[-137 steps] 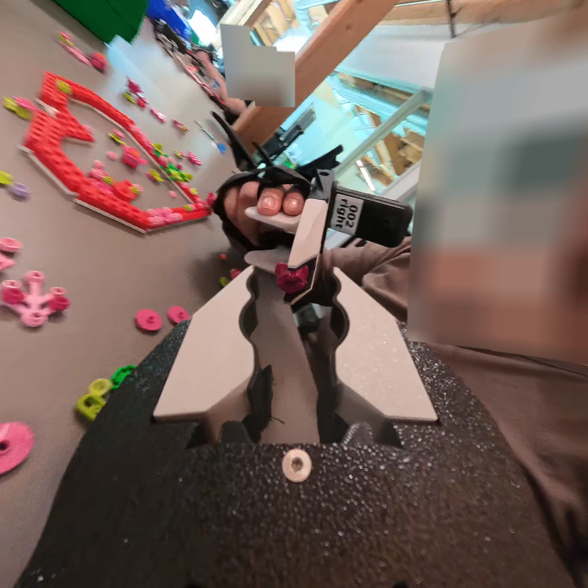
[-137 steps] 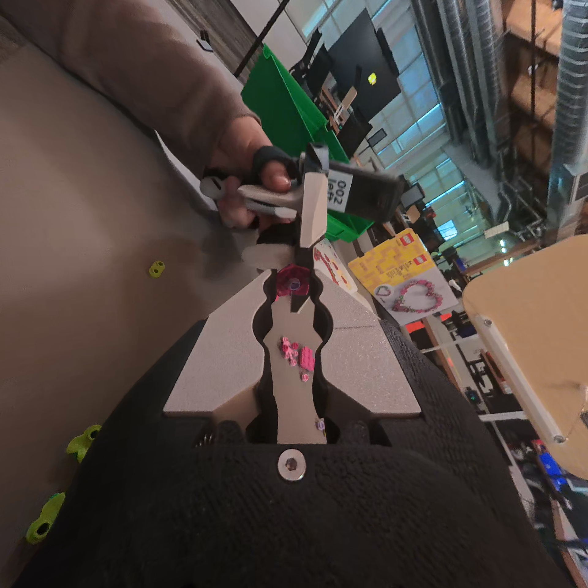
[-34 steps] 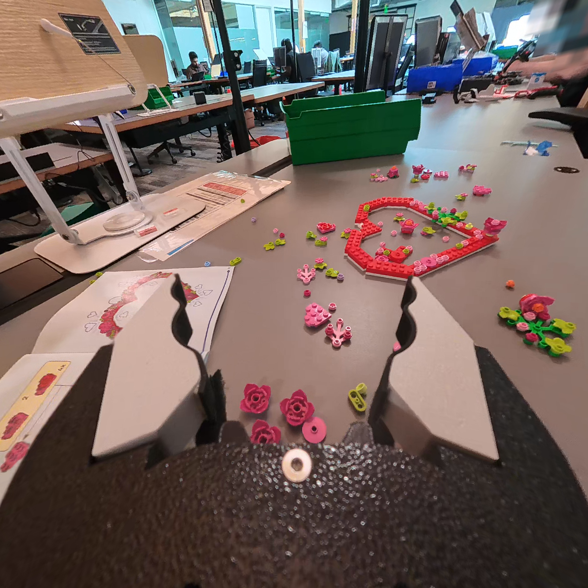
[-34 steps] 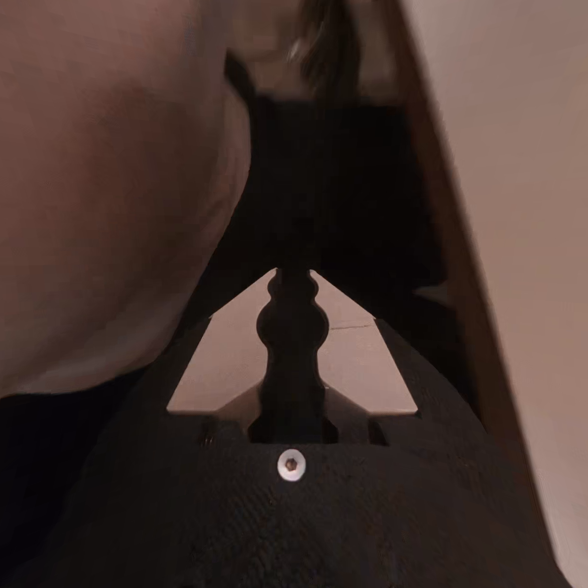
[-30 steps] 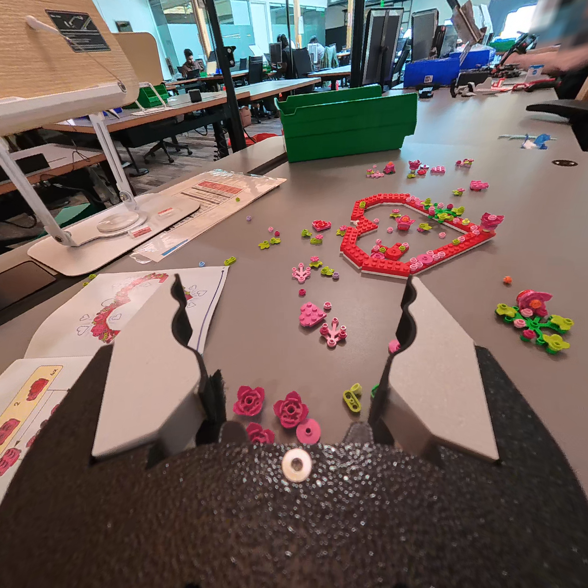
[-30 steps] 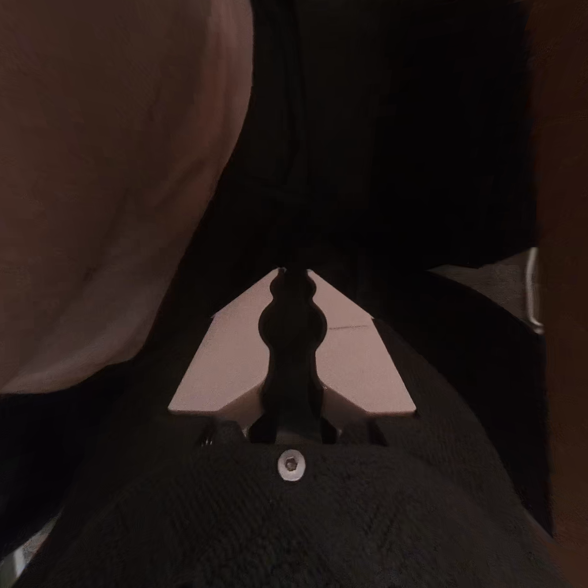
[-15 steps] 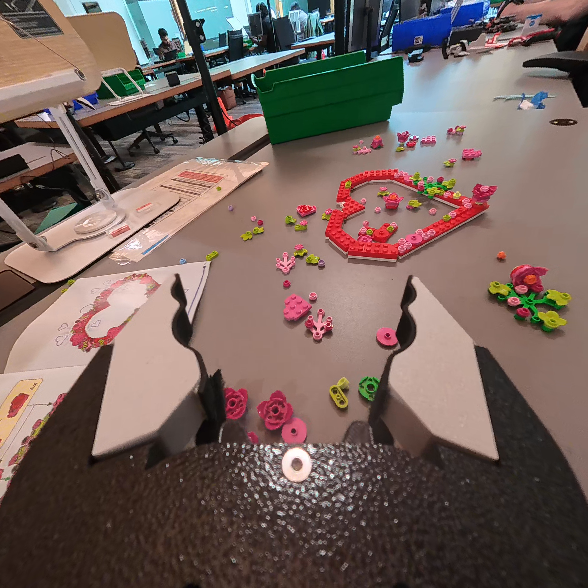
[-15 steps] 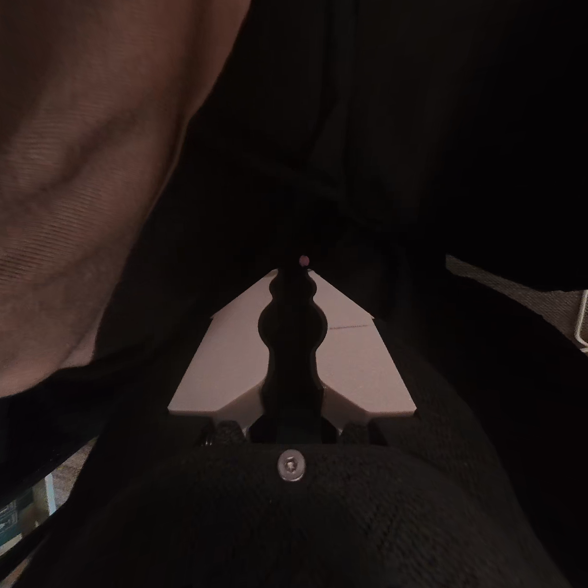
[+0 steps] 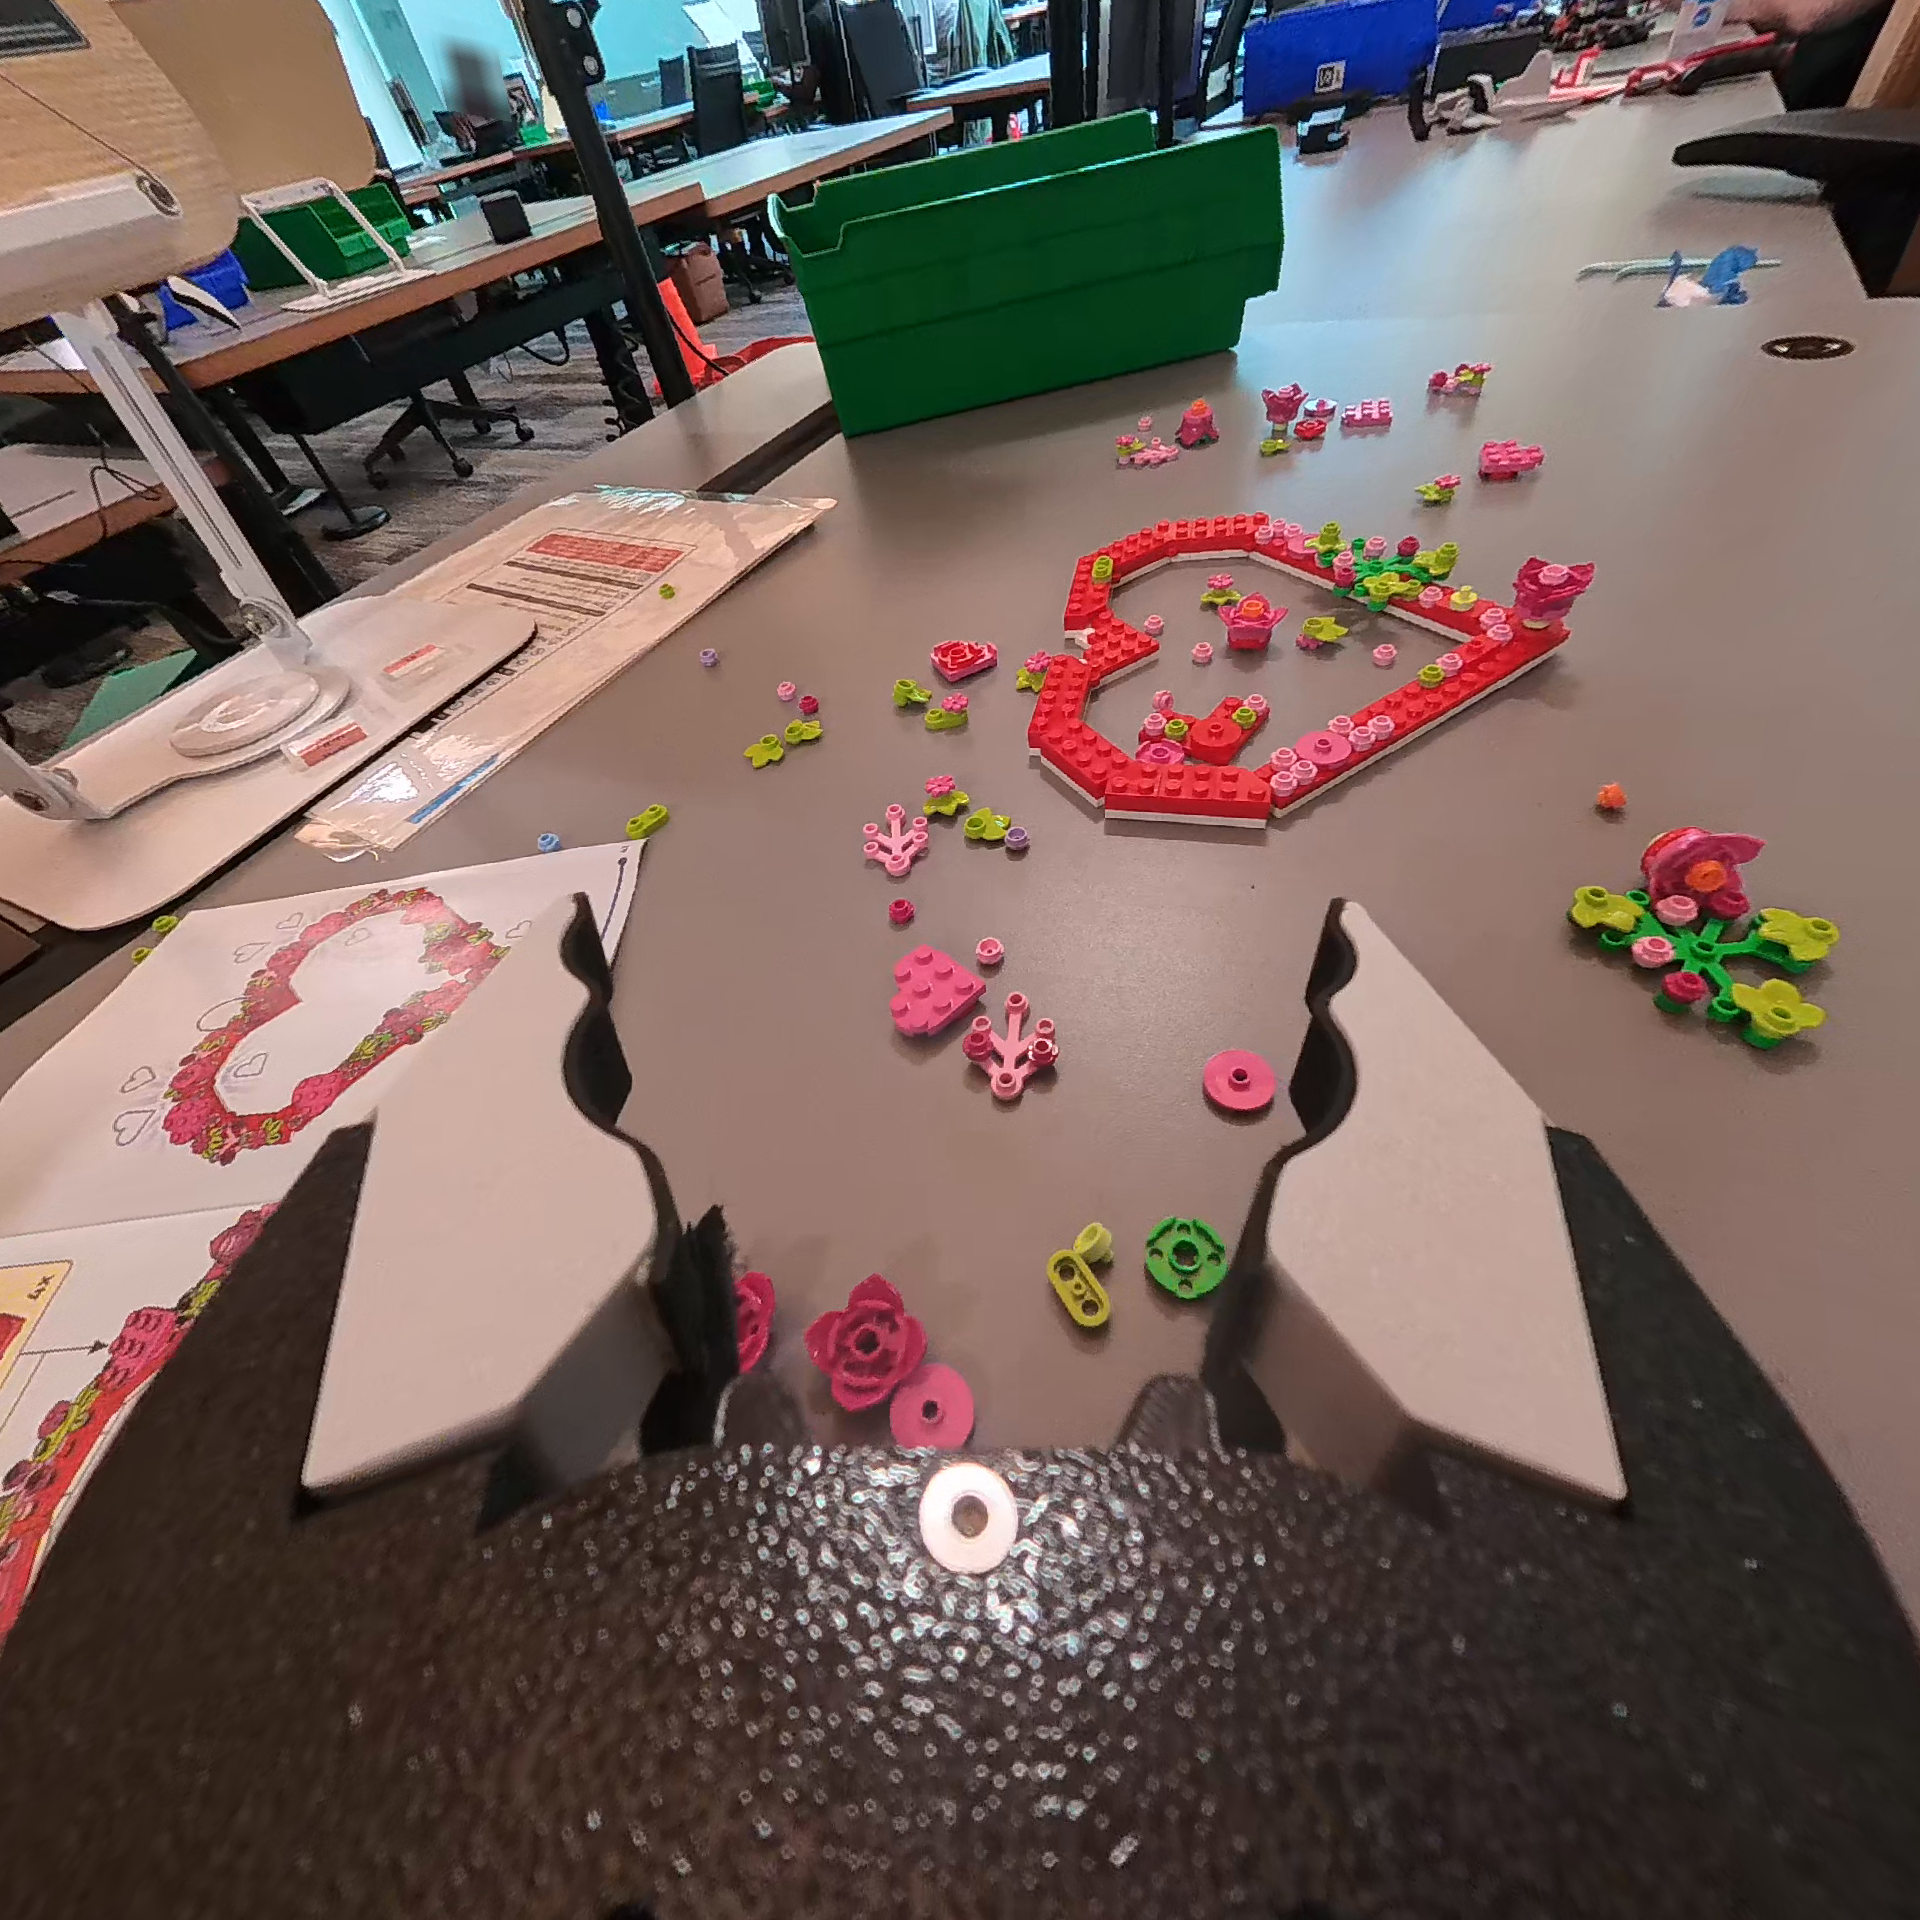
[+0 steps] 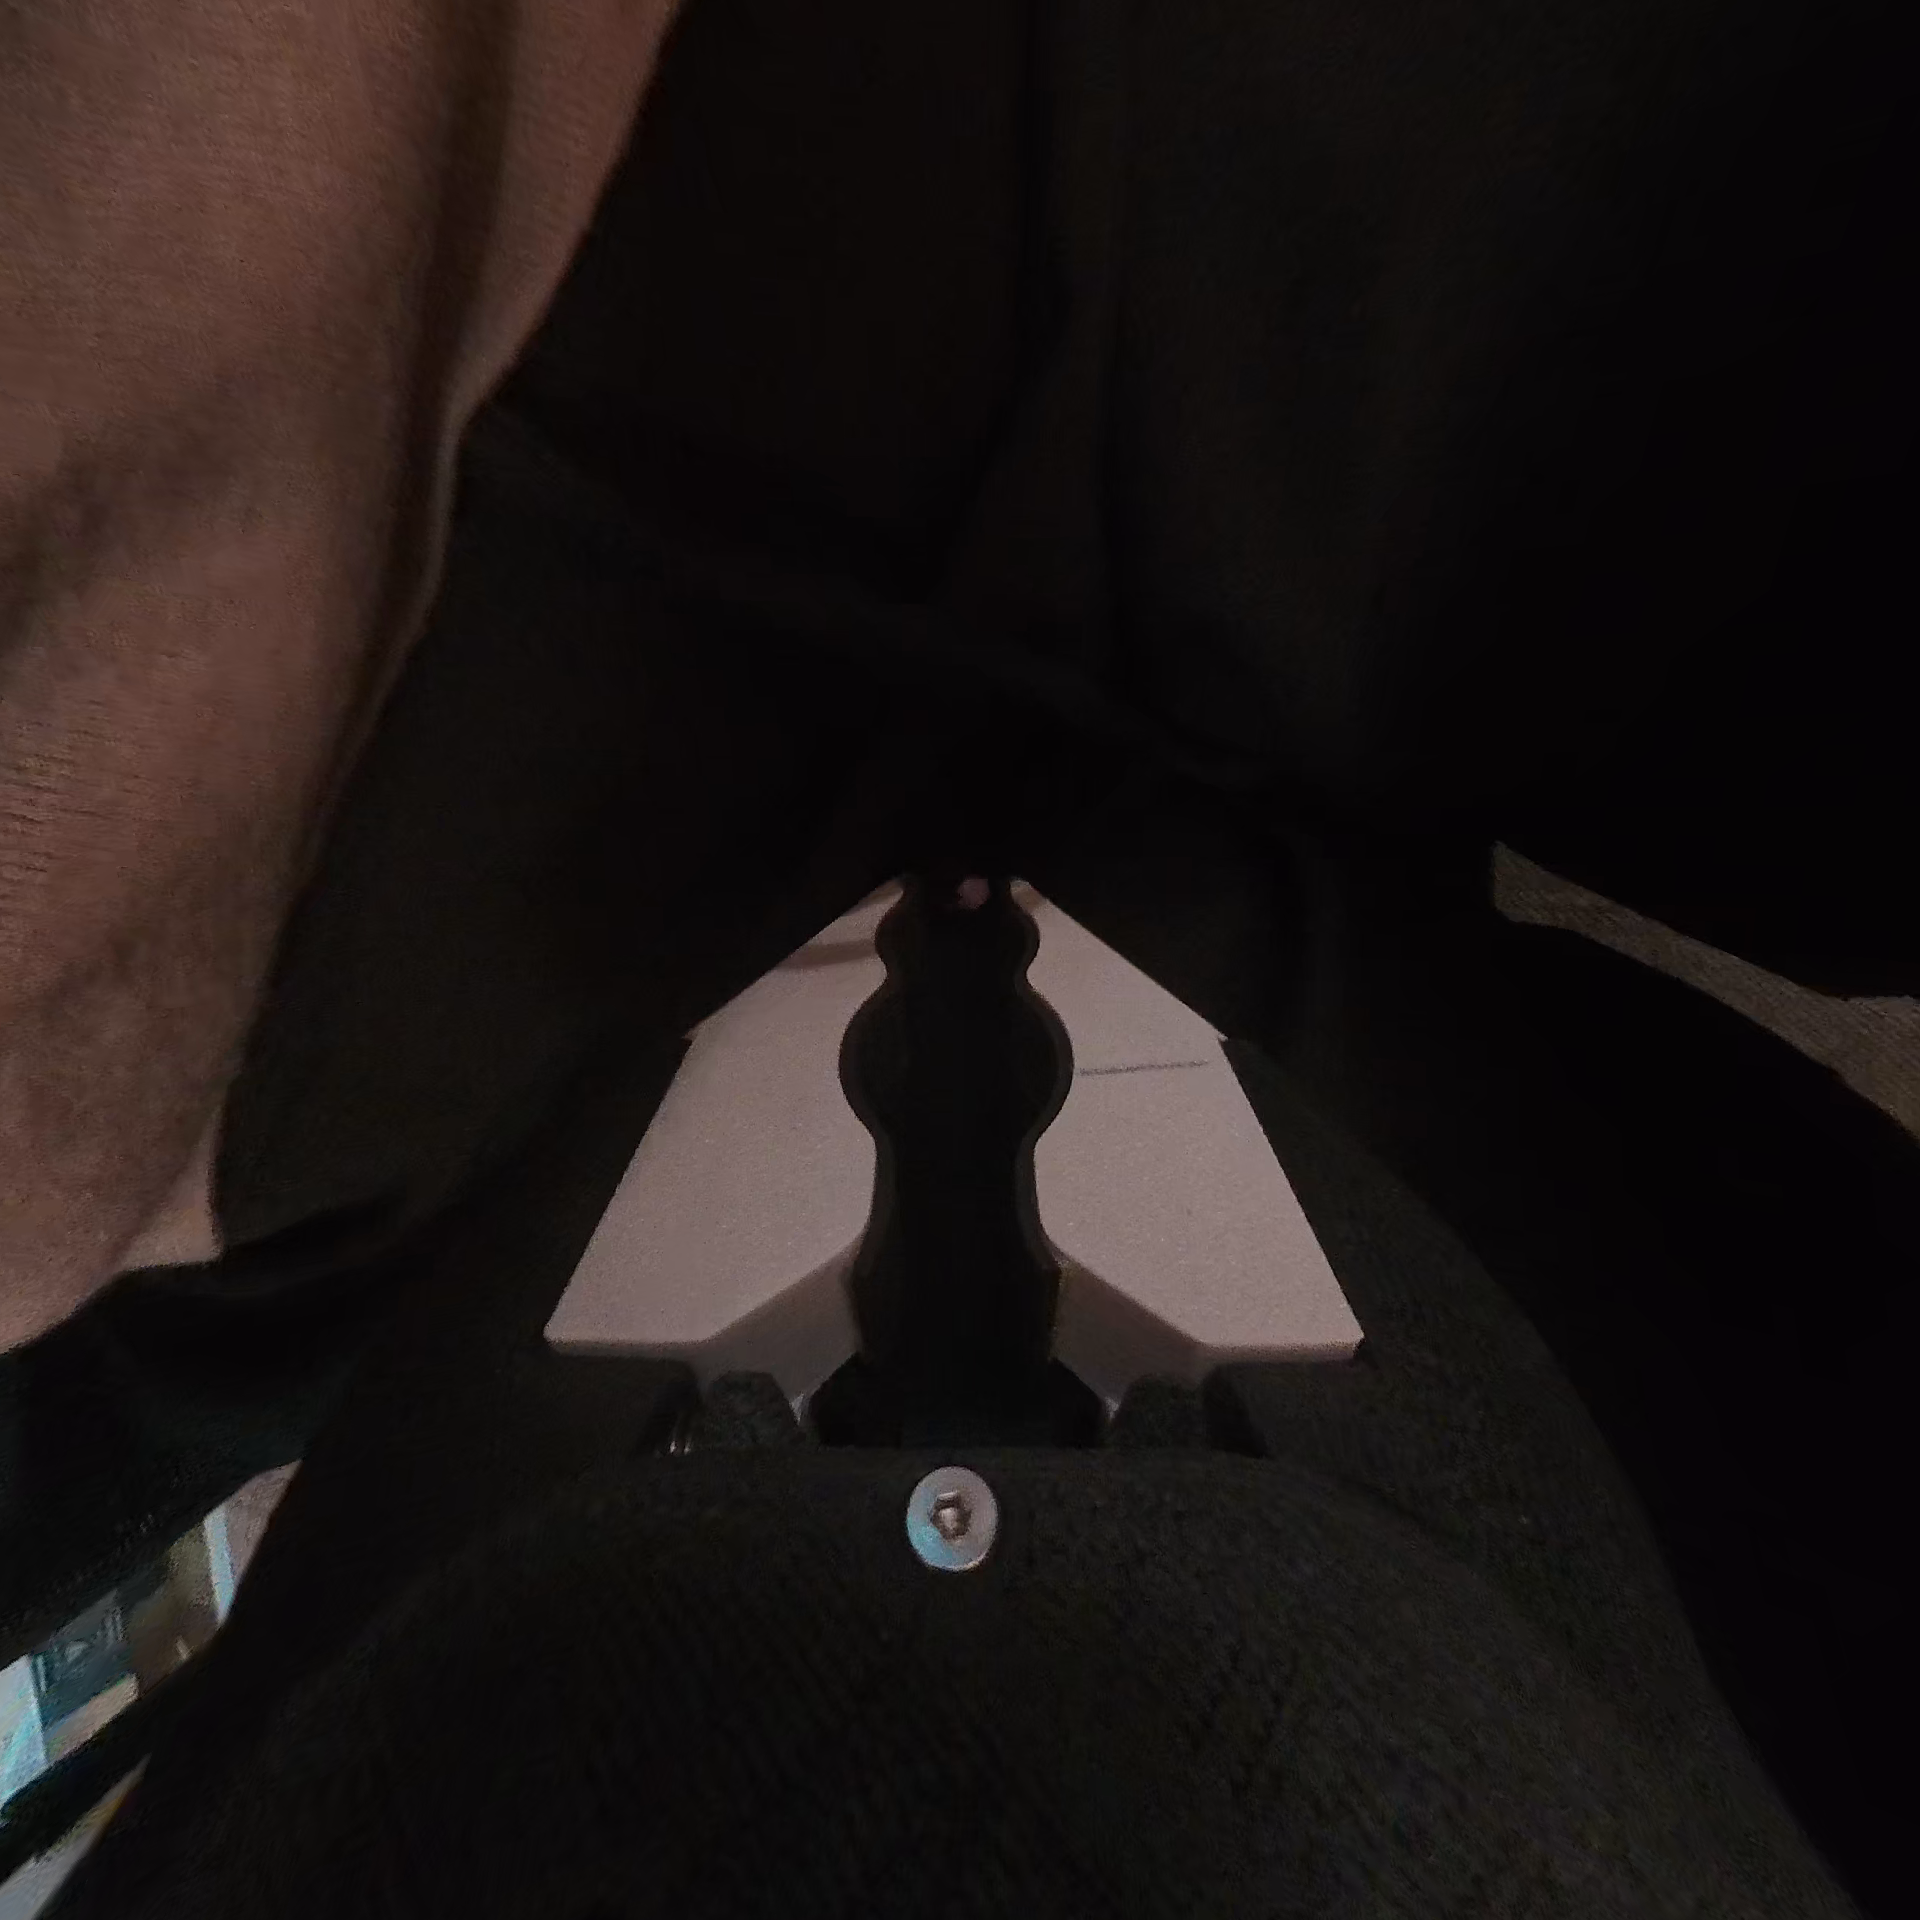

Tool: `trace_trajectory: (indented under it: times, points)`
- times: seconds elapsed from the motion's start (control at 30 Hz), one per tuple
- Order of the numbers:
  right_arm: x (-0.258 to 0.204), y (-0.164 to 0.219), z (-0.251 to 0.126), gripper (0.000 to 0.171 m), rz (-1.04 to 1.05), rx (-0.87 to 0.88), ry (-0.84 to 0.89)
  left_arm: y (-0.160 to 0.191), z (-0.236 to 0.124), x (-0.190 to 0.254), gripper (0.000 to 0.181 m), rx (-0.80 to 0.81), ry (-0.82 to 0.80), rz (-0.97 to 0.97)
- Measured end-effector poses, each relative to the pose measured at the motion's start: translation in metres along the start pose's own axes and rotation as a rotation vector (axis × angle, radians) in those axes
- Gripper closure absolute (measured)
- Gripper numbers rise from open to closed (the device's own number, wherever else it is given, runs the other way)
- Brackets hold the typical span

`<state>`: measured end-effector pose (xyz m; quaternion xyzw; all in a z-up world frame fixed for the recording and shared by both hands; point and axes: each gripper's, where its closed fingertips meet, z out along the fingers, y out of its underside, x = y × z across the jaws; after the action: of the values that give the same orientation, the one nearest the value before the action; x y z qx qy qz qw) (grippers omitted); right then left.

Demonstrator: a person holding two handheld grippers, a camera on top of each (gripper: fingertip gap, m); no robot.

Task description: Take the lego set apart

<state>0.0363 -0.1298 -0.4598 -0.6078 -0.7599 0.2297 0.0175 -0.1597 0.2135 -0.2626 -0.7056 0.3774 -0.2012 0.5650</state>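
Note:
In the left wrist view, the red heart-shaped lego frame (image 9: 1288, 665) lies on the grey table (image 9: 1714, 644), with small pink and green pieces still on it. A green flower cluster (image 9: 1704, 951) lies to the right. Loose pink roses (image 9: 864, 1340), discs and green bits are scattered in front. My left gripper (image 9: 961, 920) is open and empty, hovering over the loose pieces near me. In the right wrist view, my right gripper (image 10: 966, 894) is shut in a dark space, with a tiny pink piece (image 10: 972, 890) at its tips.
A green bin (image 9: 1039, 270) stands behind the heart. Instruction sheets (image 9: 312, 1008) and a white lamp base (image 9: 239, 717) lie at the left. In the right wrist view, pale cloth (image 10: 208, 520) fills the left, with dark cloth elsewhere.
My left gripper has drawn back and lifted a little, so more loose pieces show between its fingers. A tiny pink piece now shows at my right gripper's tips.

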Motion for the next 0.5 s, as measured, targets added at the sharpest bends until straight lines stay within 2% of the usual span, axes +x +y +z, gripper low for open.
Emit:
trace_trajectory:
  times: [0.13, 0.23, 0.5]
  points:
    - [0.001, 0.001, 0.005, 0.166, -0.041, -0.02, 0.032, 0.001, 0.0, 0.001, 0.052, -0.004, 0.005, 0.001]
    - [0.002, 0.0, 0.001, 0.166, -0.026, -0.003, 0.045, 0.001, 0.0, 0.002, 0.053, -0.006, 0.008, 0.002]
    - [0.002, -0.001, -0.043, 0.167, 0.061, 0.115, 0.135, 0.003, 0.001, 0.005, 0.054, -0.012, 0.018, 0.008]
